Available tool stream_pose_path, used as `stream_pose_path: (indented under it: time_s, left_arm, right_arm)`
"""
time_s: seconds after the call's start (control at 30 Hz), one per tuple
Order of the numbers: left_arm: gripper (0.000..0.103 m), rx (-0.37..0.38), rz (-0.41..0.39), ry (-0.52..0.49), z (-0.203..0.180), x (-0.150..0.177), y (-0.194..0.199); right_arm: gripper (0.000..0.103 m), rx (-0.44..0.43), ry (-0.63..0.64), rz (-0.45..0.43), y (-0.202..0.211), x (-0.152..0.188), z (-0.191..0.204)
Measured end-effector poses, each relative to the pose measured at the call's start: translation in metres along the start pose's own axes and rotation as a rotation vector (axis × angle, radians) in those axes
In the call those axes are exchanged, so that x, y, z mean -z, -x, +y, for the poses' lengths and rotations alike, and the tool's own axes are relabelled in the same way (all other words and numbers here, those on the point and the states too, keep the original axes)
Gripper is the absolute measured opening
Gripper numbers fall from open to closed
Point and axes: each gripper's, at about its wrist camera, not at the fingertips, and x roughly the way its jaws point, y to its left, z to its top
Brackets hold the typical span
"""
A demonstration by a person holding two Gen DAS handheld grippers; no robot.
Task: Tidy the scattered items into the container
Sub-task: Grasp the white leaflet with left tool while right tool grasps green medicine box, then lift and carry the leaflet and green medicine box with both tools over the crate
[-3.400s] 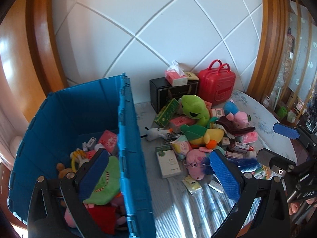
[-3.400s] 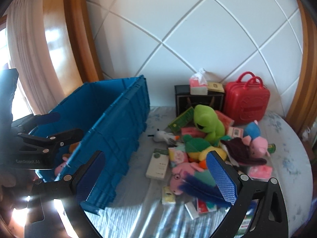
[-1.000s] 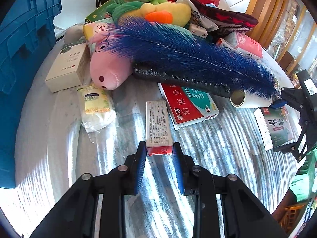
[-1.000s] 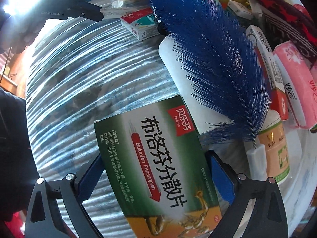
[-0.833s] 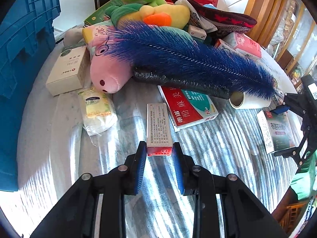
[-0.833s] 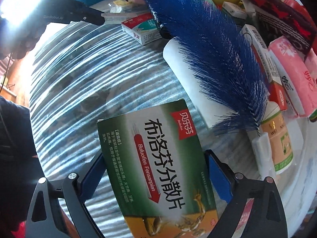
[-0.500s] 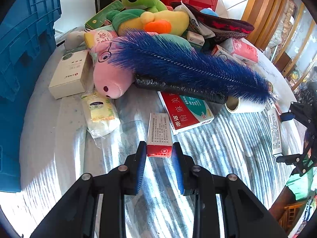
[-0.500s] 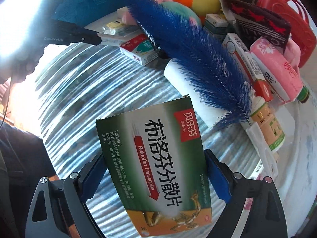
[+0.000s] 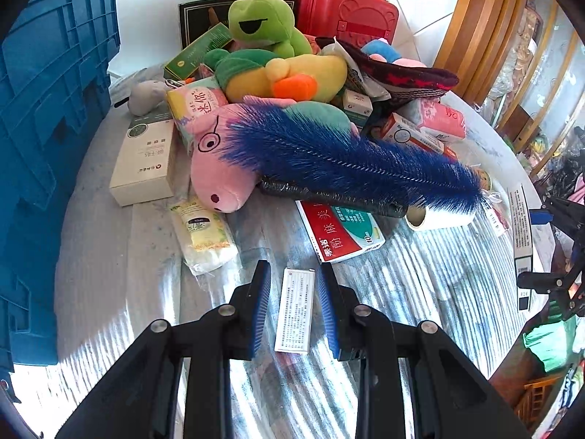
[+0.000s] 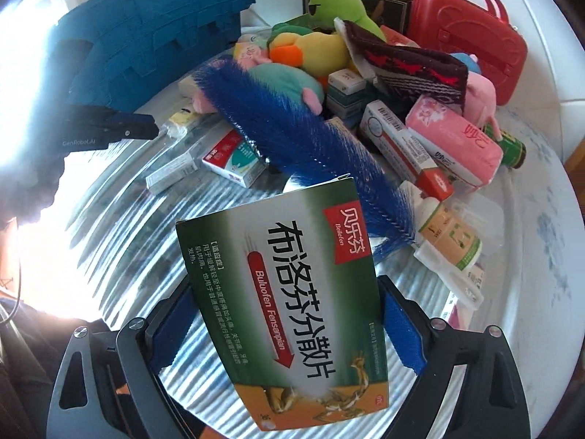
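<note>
Both grippers are working at the near edge of the pile. The right gripper (image 10: 289, 318) is clenching a green box (image 10: 292, 292), its pads pressing on the box's two long edges, the box tilting up off the table (image 10: 120, 197) with its far end near the tip of the blue brush (image 10: 292, 124). The left gripper (image 9: 294, 307) is straddling a thin white box (image 9: 295, 311); a sliver of gap is showing on each side, so I cannot tell whether the pads are biting yet. In the right view that box looks lifted clear of the table, so it is probably held. The blue crate (image 9: 47, 109) is standing at about 10 o'clock from the left gripper, well apart from both boxes; at 12 o'clock the pink pig (image 9: 223, 168) and the red box (image 9: 343, 230) are crowding the way. To do this well: squeeze the thin box firmly on its long edges, raise it before swinging, and travel toward 10 o'clock over the sachet (image 9: 201, 230) rather than through the brush. The right arm is probably best lifting higher first, keeping the green box's corner from snagging bristles, then following over the crate wall.
</note>
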Motion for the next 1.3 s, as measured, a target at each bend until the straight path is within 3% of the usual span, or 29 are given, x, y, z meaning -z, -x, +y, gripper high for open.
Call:
stream_pose_path:
  time_s: [0.17, 0.23, 0.37, 0.4, 0.43, 0.87, 1.3]
  left_arm:
    - [0.027, 0.042, 0.048, 0.007, 0.002, 0.009, -0.019]
    - [0.032, 0.035, 0.086, -0.001, 0.001, 0.013, -0.034]
    - [0.032, 0.001, 0.175, -0.025, -0.003, 0.023, -0.065]
    - [0.032, 0.0, 0.166, -0.026, -0.003, 0.024, -0.065]
    - [0.026, 0.0, 0.161, -0.025, -0.003, 0.024, -0.064]
    - [0.025, 0.02, 0.073, -0.036, -0.015, -0.005, -0.008]
    - [0.025, 0.02, -0.037, -0.057, -0.027, -0.063, 0.063]
  right_arm:
    - [0.093, 0.015, -0.046, -0.003, 0.009, 0.004, -0.002]
    - [0.093, 0.014, -0.051, 0.005, 0.007, 0.006, 0.002]
    - [0.093, 0.017, -0.061, 0.016, 0.006, 0.011, 0.005]
    - [0.093, 0.018, -0.064, 0.017, 0.007, 0.012, 0.005]
    - [0.093, 0.019, -0.067, 0.017, 0.007, 0.013, 0.005]
    - [0.093, 0.068, -0.143, -0.036, 0.029, 0.002, -0.003]
    - [0.093, 0.158, -0.306, -0.166, 0.103, -0.046, 0.0]
